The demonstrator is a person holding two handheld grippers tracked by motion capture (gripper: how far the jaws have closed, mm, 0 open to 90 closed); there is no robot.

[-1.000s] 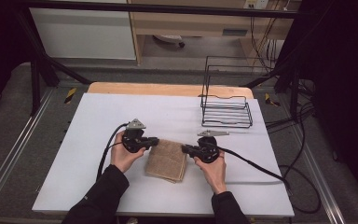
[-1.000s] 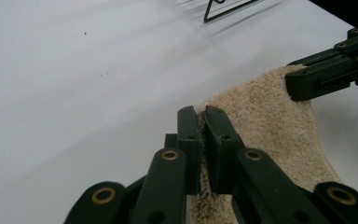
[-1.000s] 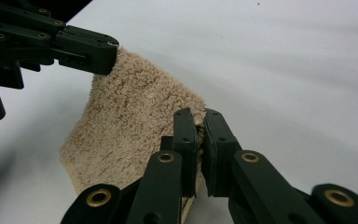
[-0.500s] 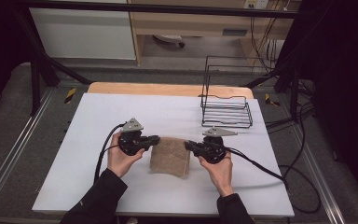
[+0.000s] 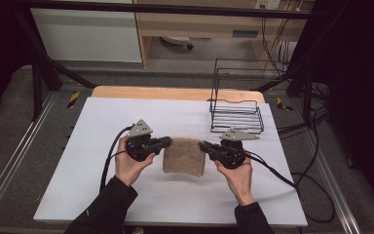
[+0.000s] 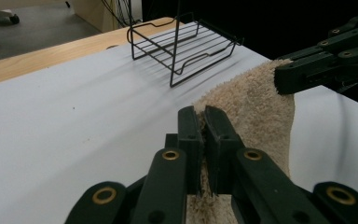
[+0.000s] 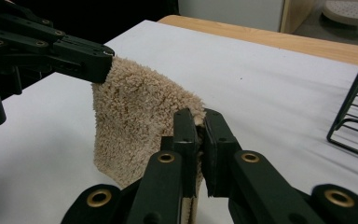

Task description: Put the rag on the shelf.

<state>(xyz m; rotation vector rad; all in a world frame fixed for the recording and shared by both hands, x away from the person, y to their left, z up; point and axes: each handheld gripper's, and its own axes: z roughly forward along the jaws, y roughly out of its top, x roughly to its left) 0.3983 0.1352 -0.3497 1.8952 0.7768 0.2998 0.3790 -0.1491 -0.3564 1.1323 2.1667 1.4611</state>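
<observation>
On the white tabletop (image 5: 102, 146), w/ left gripper (image 5: 168, 142) & right gripper (image 5: 203, 146) both clamped on top corners of the folded beige terry towel (image 5: 184, 157) hanging between, lift evenly, keeping edge taut.

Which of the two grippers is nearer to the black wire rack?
The right gripper, clamped on the towel's right corner, sits just in front of the wire rack; the left gripper holds the far corner.
</observation>
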